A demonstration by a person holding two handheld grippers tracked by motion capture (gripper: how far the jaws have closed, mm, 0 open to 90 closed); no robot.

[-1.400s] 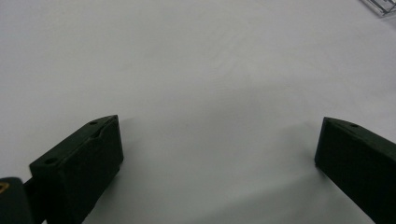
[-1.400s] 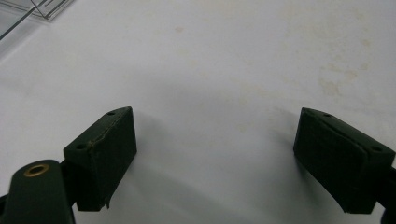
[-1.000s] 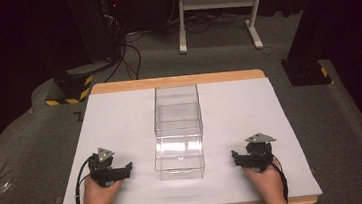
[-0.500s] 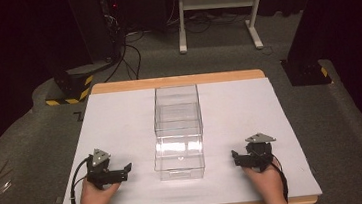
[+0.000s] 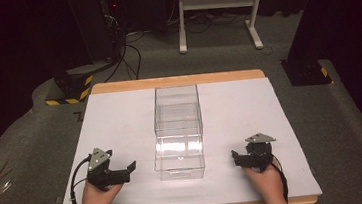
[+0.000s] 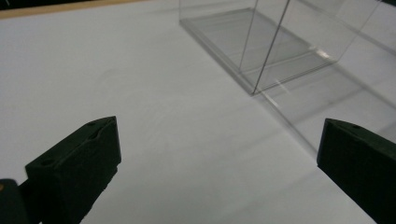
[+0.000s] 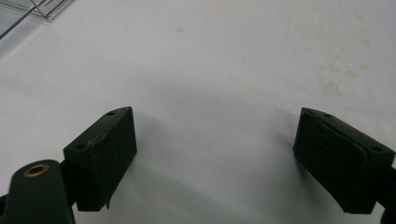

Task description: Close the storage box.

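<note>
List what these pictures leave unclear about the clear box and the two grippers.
- Clear box: high view, too transparent to tell compartments or contents; glare whitens its near part.
- Same box: left gripper view, cut off by the top and right edges.
- Right gripper: high view, its jaw gap is too small to judge.

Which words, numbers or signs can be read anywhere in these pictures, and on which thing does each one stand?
No text is readable.
A dark mark like "Z" on the grey floor mat beside the white sheet is cut off and unclear.
The clear plastic drawer box bears no label.
The left gripper and right gripper show none.
</note>
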